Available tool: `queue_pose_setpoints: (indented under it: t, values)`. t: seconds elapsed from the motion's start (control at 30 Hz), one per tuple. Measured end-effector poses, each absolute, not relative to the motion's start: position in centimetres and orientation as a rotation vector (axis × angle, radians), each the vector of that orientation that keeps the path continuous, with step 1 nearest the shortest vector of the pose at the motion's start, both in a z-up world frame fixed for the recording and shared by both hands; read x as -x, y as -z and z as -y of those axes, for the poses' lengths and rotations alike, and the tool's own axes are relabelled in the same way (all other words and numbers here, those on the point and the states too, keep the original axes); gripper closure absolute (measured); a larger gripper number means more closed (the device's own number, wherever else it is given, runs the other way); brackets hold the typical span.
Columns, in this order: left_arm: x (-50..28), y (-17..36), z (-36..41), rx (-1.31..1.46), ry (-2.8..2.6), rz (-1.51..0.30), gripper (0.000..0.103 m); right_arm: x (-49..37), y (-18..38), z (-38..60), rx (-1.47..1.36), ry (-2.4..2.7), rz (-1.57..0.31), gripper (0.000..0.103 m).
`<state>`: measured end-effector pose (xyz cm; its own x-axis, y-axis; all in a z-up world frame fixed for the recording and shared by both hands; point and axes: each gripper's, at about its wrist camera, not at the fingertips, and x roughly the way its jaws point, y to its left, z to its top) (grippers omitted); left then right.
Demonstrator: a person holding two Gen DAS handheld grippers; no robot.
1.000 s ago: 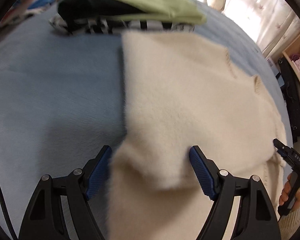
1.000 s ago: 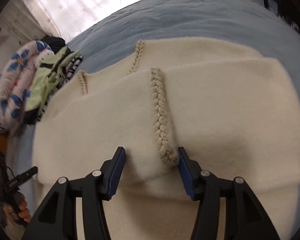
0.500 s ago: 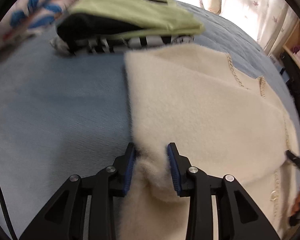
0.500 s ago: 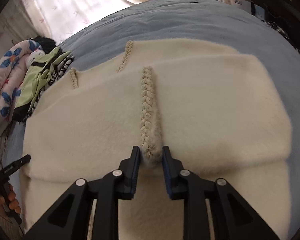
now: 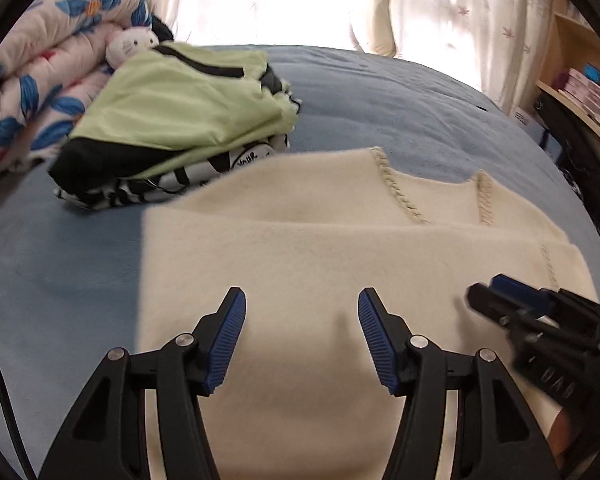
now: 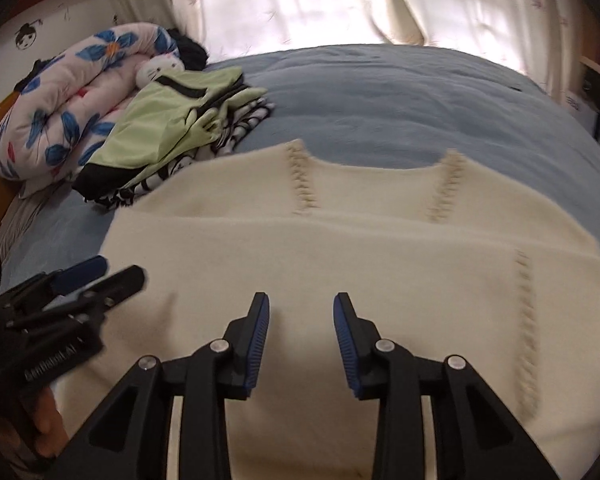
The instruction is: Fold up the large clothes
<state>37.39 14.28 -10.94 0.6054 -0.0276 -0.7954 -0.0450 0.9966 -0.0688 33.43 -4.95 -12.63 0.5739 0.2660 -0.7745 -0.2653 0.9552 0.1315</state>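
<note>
1. Left gripper (image 5: pixel 300 320): jaws, half a second ago pinched on a fold of the fluffy cream knit garment (image 5: pixel 340 248), have just been opening; nothing between the pads now
2. Right gripper (image 6: pixel 301 328): likewise released its pinch on the braided trim, jaws parted
3. Both grippers: drawn closer together, each now large in the other's view

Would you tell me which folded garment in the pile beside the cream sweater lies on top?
The light green garment with black trim lies on top; the black-and-white striped one sits beneath it, only its edge showing.
</note>
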Motion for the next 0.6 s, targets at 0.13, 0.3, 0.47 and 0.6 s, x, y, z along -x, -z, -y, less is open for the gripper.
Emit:
queue_pose_setpoints:
  t: [0.13,0.3,0.47,0.6]
  values:
    - [-40.1,13.6,-15.5,0.049,-0.098,-0.955,0.046,-35.7,13.9,7.0,0.034,-0.201,-0.914,0.072]
    - [-41.2,14.4,-19.1,0.061,-0.105,-0.916,0.046,-36.6,14.4,14.3,0.054,0.008,-0.9,0.073]
    - [-41.5,14.7,-21.4,0.127,-0.096,-0.929,0.046,-35.0,14.4,17.5,0.044,-0.021,-0.896,0.091]
    - [-41.4,14.7,-20.9,0.088,-0.111,-0.933,0.046,-34.2,14.6,17.4,0.063,0.077,-0.883,0.063]
